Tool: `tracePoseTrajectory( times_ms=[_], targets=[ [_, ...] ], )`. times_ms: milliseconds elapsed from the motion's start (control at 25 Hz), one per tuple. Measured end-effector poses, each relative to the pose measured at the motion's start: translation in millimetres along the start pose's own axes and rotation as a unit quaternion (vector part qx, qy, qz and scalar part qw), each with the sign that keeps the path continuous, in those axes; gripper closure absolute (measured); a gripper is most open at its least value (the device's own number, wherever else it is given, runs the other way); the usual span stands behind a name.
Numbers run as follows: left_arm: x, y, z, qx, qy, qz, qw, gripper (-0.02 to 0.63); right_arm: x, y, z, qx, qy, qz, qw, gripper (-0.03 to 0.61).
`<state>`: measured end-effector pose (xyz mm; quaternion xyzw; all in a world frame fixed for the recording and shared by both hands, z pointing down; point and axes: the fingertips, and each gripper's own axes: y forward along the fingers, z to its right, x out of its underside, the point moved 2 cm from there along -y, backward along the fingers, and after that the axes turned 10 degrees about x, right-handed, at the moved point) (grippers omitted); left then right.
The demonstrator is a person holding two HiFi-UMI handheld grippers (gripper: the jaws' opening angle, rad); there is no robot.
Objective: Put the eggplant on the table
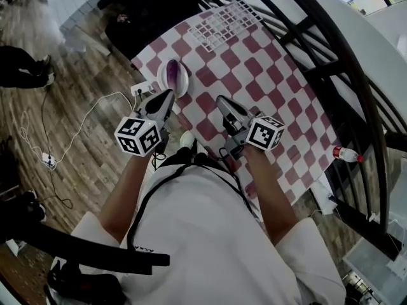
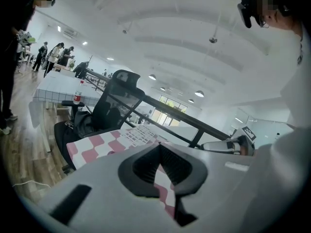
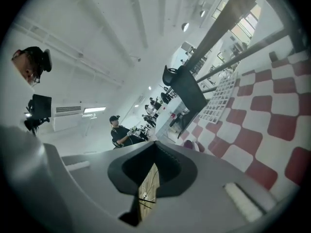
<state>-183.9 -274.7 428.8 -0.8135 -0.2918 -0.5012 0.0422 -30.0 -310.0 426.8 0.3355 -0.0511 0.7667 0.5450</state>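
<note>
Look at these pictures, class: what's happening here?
A person holds a gripper in each hand at a checkered table. The left gripper and right gripper are both shut and empty. The eggplant lies in a white dish near the table's edge, just ahead of the left gripper, ungrasped.

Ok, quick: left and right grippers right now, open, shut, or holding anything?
Left gripper: shut, holding nothing.
Right gripper: shut, holding nothing.
</note>
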Motion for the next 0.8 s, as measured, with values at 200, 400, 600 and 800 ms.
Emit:
tracePoseTrajectory(
  times_ms=[200, 400, 600, 800],
  targets=[
    [-5.8, -3.7, 16.4, 0.016, 0.008, -0.001, 0.9998, 0.614, -9.8, -27.4, -17.7, 0.007, -0.044, 0.037, 0.998, 0.572],
    [-3.6, -4.6, 29.1, 0.026, 0.010, -0.005, 0.9996, 0.614, -13.1, -47.5, -25.7, 0.020, -0.063, 0.068, 0.996, 0.573],
    [-0.8, 0.5, 36.3, 0.031, 0.010, -0.008, 0.9994, 0.614, -5.4, -58.5, -19.5, 0.031, -0.057, 0.073, 0.995, 0.572],
    [-3.0, 7.5, 36.0, 0.036, 0.020, -0.014, 0.9990, 0.614, -12.1, -64.2, -14.9, 0.035, -0.078, 0.077, 0.993, 0.573]
  ],
)
